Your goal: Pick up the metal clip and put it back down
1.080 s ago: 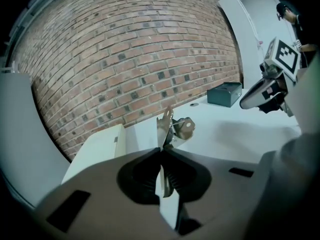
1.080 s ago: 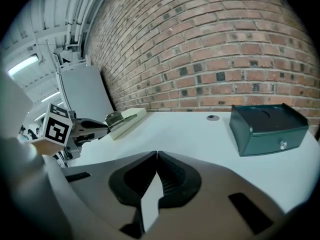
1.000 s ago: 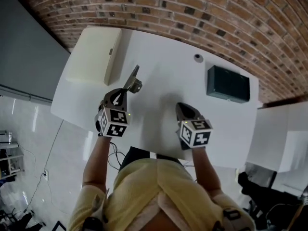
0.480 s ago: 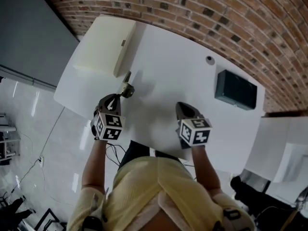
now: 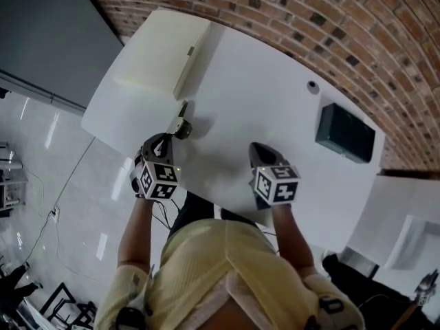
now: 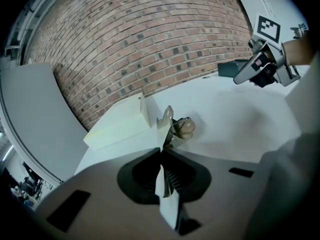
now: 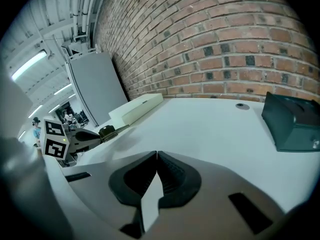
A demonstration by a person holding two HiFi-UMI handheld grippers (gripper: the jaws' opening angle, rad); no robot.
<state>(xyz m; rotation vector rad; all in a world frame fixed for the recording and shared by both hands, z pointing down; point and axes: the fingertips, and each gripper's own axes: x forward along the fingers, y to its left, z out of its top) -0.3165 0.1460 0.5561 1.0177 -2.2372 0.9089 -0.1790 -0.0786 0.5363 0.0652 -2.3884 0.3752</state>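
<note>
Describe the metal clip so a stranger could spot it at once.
On the white table below the brick wall, look toward the left side, beside the flat cream box. The small silver metal clip is pinched in the left hand-held gripper. Unlike that plain box, it is shiny and folded.

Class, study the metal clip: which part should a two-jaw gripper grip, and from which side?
Grip the metal clip by its thin flat handle, approaching from the near edge of the table, as the left gripper does: its jaws are shut across that handle's broad faces. The bulkier body beyond may seat less squarely.
</note>
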